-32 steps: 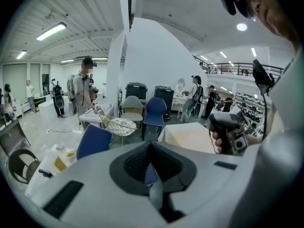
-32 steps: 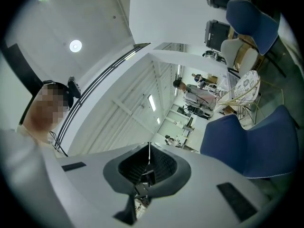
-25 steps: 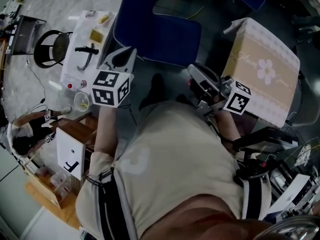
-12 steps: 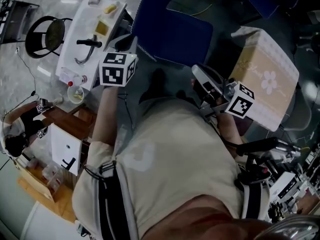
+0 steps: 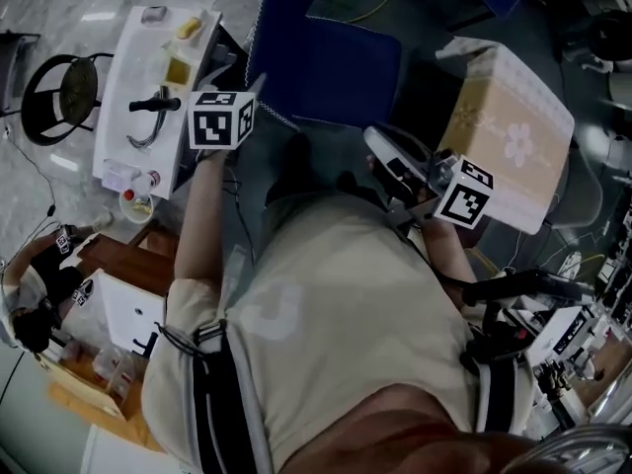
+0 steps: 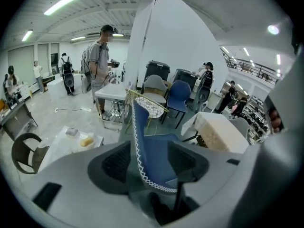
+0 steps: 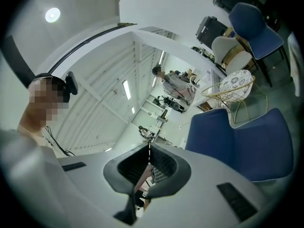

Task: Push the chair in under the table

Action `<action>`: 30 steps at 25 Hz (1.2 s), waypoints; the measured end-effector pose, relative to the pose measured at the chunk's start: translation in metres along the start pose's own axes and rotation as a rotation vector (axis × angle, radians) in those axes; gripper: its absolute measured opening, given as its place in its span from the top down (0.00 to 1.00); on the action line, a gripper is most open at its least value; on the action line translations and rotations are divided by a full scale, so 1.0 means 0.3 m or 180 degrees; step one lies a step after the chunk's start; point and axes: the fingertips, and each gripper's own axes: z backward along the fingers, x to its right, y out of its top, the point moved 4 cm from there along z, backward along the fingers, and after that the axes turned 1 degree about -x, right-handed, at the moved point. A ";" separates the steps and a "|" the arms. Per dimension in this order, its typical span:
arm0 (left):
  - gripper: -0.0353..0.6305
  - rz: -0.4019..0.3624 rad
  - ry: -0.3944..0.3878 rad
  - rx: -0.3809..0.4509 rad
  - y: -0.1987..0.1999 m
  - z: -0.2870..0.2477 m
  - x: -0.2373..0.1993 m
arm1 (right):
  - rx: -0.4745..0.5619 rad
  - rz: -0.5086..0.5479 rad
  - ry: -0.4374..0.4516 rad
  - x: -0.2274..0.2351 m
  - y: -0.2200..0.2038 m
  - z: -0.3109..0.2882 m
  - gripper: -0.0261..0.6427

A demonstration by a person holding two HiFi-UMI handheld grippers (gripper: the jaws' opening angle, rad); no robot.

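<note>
Straddling the blue chair's (image 5: 341, 72) backrest edge, the left gripper's (image 6: 151, 163) jaws have just spread wide, apparently clear of it. The right gripper (image 7: 148, 158), pressed together and empty, hovers near the seat. The chair stands just beside the white table's (image 5: 128, 67) right edge.

Head view looks steeply down; all three views share the blue chair (image 5: 336, 67).

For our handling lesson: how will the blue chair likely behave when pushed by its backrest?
The chair probably slides easily: the floor looks smooth. Its thin backrest may flex slightly; pushed high, it might tip.
</note>
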 end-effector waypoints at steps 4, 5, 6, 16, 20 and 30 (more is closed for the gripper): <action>0.56 0.0009 -0.0134 -0.0156 0.004 -0.065 -0.022 | 0.0024 -0.0031 -0.0112 -0.004 0.002 -0.010 0.94; 0.55 0.0001 -0.0158 -0.0196 0.001 -0.080 -0.029 | 0.0044 -0.0038 -0.0136 -0.003 0.002 -0.010 0.94; 0.55 -0.0014 -0.0178 -0.0237 -0.002 -0.095 -0.036 | 0.0071 -0.0048 -0.0161 -0.001 0.002 -0.008 0.94; 0.55 0.0149 -0.0439 -0.0538 0.018 -0.217 -0.049 | 0.0429 -0.0207 -0.0454 0.032 0.007 0.102 0.94; 0.55 0.0154 -0.0373 -0.0600 0.012 -0.245 -0.083 | 0.0536 -0.0196 -0.0530 0.032 0.007 0.118 0.94; 0.75 0.0465 -0.0420 -0.0511 -0.020 -0.323 -0.185 | 0.0864 -0.0268 -0.0739 0.083 -0.003 0.176 0.94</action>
